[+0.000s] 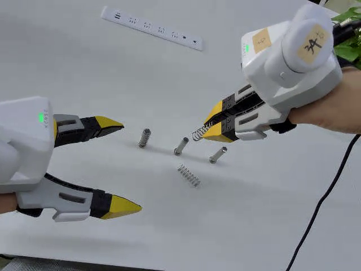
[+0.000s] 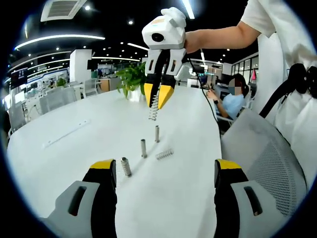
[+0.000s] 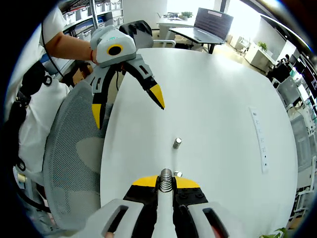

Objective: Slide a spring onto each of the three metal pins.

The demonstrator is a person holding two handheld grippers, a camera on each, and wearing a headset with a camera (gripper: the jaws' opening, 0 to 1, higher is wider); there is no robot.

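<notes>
Three metal pins stand in a row on the white table [image 1: 84, 73]. The leftmost pin [image 1: 144, 138] wears a spring; the middle pin [image 1: 181, 145] and the right pin [image 1: 218, 154] are bare. A loose spring [image 1: 188, 175] lies just in front of them. My right gripper [image 1: 208, 129] is shut on another spring [image 1: 199, 133], which hangs just above and right of the middle pin. In the right gripper view that spring [image 3: 166, 179] sticks out between the jaws, with a pin [image 3: 177, 143] beyond it. My left gripper [image 1: 131, 167] stands open to the left of the pins, holding nothing.
A white power strip [image 1: 151, 27] lies at the far side of the table. A black cable [image 1: 321, 209] trails over the right side. A grey mesh chair [image 3: 74, 158] stands at the table's edge, and a green plant [image 1: 347, 34] sits at the far right corner.
</notes>
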